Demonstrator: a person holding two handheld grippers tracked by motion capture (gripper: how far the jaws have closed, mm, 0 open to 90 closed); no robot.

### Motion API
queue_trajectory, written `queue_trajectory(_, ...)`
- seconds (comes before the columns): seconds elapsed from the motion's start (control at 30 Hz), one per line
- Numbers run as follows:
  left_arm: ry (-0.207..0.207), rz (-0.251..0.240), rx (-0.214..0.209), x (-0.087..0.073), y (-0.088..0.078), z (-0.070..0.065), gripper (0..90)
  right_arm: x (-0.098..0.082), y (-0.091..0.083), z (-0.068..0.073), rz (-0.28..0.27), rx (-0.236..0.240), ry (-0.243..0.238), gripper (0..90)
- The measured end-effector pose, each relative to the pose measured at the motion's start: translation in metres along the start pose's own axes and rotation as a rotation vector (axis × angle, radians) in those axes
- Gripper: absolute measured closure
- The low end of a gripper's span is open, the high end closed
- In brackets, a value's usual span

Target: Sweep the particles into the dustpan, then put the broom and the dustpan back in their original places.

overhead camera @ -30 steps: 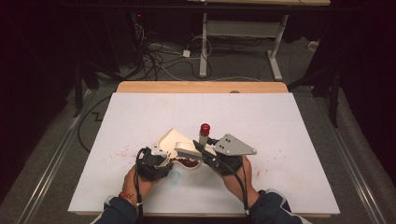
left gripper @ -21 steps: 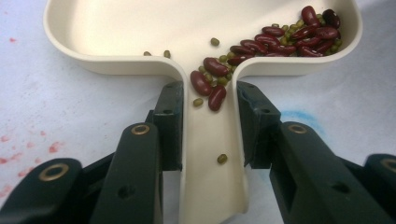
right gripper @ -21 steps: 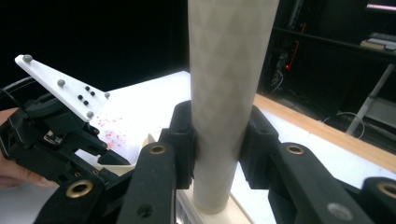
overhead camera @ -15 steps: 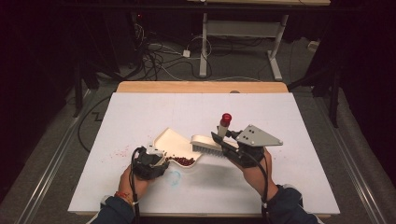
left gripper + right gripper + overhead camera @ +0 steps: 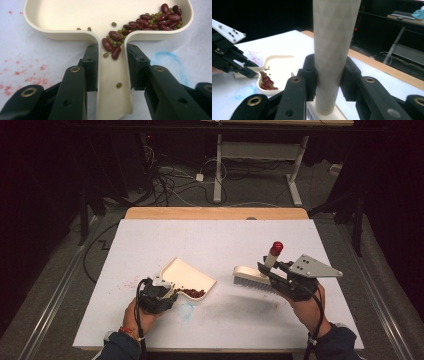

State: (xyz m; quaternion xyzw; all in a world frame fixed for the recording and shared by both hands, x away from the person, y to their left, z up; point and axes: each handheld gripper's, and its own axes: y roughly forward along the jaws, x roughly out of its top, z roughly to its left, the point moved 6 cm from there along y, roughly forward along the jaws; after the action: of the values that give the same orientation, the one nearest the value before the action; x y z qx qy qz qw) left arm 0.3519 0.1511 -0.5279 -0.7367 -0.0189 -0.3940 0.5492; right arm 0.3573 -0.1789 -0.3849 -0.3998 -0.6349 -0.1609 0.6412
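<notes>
your left fingers (image 5: 91,66) in the left gripper view are clamped on the handle of the cream dustpan (image 5: 107,15), one pad on each side, so the pan sits level enough to keep its load. the kidney beans (image 5: 152,18) are heaped in the pan's right corner and trail down into the handle channel; i count roughly twenty red ones, with a scatter of small green mung beans (image 5: 119,85) among them, too tangled to count exactly. red specks and one blue smear (image 5: 166,58) mark the white table (image 5: 30,47).

in the right gripper view your right fingers (image 5: 310,73) squeeze the grey upright handle of the brush (image 5: 332,45), gripped low near its base, which should give you control of the bristle head. one dustpan lies beyond, beans in it.

from the high view, your left gripper (image 5: 156,296) holds the dustpan at the table's near left, and your right gripper (image 5: 280,279) carries the brush clear of the pan, well apart to its right, bristles down. one brush, one pan, two grippers.
</notes>
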Motion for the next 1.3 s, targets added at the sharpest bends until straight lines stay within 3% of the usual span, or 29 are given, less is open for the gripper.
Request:
queue_trajectory(0.23, -0.021, -0.007, 0.009, -0.004, -0.006, 0.008, 63.6, -0.011, -0.017, -0.018, 0.021, -0.015, 0.022, 70.0)
queue_trajectory(0.4, -0.041, -0.009, 0.033, -0.011, -0.012, 0.015, 63.6, -0.024, -0.027, -0.027, 0.070, 0.014, 0.005, 69.9)
queue_trajectory(0.63, -0.079, -0.022, 0.099, -0.022, -0.019, 0.029, 63.6, -0.037, -0.041, -0.030, 0.116, 0.036, 0.002, 69.9)
queue_trajectory(0.8, -0.102, -0.025, 0.113, -0.026, -0.020, 0.035, 63.6, -0.046, -0.048, -0.030, 0.160, 0.071, -0.002, 69.9)
queue_trajectory(1.03, -0.154, -0.035, 0.147, -0.026, -0.014, 0.046, 63.6, -0.047, -0.040, -0.032, 0.204, 0.117, -0.007, 69.7)
queue_trajectory(1.2, -0.204, -0.057, 0.150, -0.017, -0.006, 0.046, 62.9, -0.045, -0.028, -0.044, 0.209, 0.106, 0.011, 69.0)
queue_trajectory(1.27, -0.239, -0.072, 0.128, -0.016, -0.004, 0.041, 55.3, -0.045, -0.020, -0.049, 0.210, 0.103, 0.040, 68.8)
queue_trajectory(1.3, -0.236, -0.073, 0.130, -0.016, -0.003, 0.038, 51.9, -0.044, -0.016, -0.052, 0.209, 0.104, 0.048, 68.5)
